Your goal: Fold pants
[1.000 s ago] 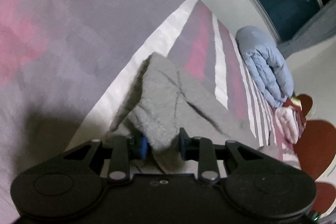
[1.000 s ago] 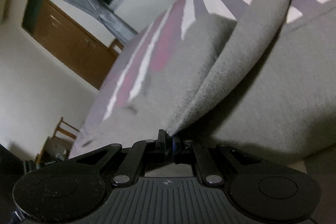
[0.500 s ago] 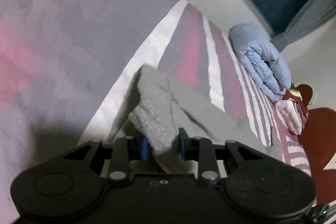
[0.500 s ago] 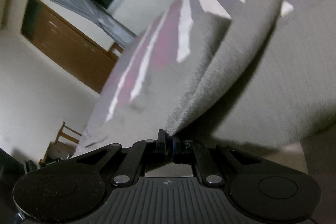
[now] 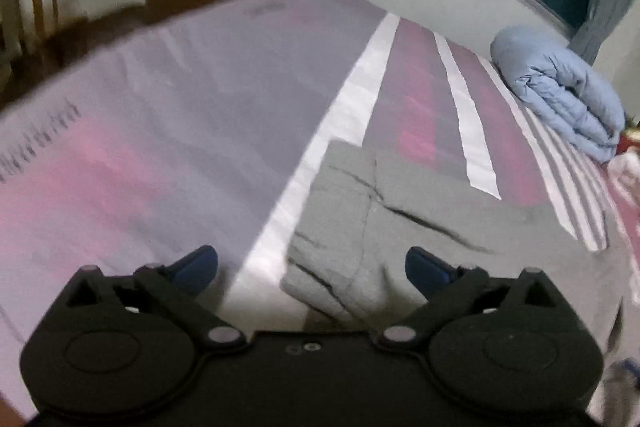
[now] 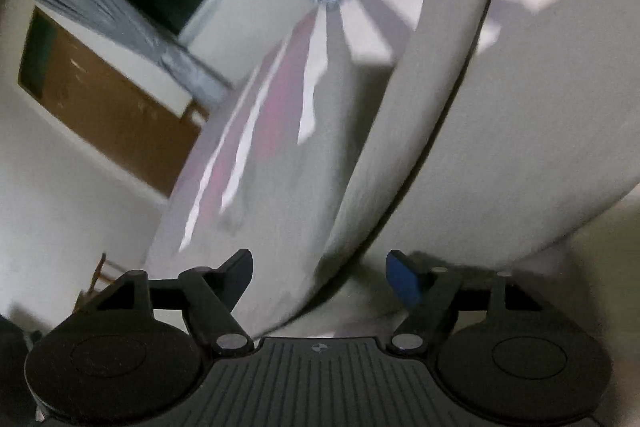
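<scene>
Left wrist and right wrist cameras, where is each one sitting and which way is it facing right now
Left wrist: on the left gripper, angled down over the grey pants on the striped bed; its jaws are opening, clear of the cloth.
Right wrist: on the right gripper, low at the pants edge, jaws opening around the fold.
Both show: the pants, bed, blue quilt, window.

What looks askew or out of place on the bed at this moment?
Nothing much. The folded grey fleece pants lie flat on the striped pink-and-white bedsheet, a few creases across the top layer. A rolled pale-blue quilt sits tidily by the far wall.
</scene>
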The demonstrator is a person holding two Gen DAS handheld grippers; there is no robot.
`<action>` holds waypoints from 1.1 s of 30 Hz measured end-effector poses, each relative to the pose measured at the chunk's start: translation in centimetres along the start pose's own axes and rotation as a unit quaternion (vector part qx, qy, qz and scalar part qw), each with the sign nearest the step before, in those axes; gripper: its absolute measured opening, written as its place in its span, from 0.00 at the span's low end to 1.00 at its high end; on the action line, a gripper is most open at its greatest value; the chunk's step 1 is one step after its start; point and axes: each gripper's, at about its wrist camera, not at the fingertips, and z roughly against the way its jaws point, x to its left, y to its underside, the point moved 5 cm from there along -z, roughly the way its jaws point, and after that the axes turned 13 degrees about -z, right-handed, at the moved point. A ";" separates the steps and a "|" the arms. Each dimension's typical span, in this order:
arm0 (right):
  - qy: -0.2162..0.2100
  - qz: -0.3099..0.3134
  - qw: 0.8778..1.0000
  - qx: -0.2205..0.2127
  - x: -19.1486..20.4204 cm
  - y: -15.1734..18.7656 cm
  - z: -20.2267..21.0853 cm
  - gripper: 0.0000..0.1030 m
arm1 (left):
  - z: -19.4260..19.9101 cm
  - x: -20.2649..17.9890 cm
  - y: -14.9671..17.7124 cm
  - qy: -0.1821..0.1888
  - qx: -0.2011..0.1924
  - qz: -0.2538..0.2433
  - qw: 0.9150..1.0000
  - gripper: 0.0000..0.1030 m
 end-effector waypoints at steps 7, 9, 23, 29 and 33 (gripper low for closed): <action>0.028 -0.001 0.997 -0.077 -0.3 -5.7 2.8 0.54 | 0.7 -6.6 -1.3 -0.059 -0.024 -0.080 0.995 0.93; 0.042 0.007 0.996 -0.084 0.1 -7.2 2.1 0.50 | -0.6 -8.3 -1.1 -0.070 -0.010 -0.099 0.993 0.94; 0.172 0.081 0.981 -0.035 2.8 -11.2 -7.8 0.42 | -6.3 -7.6 4.4 -0.063 0.031 -0.048 0.996 0.94; 0.265 0.116 0.957 -0.003 2.3 -11.1 -11.5 0.41 | -6.4 -6.9 4.4 -0.036 0.027 -0.046 0.998 0.94; 0.272 0.113 0.955 -0.025 1.8 -11.0 -10.0 0.04 | -6.6 -6.4 4.2 -0.017 0.033 -0.045 0.998 0.94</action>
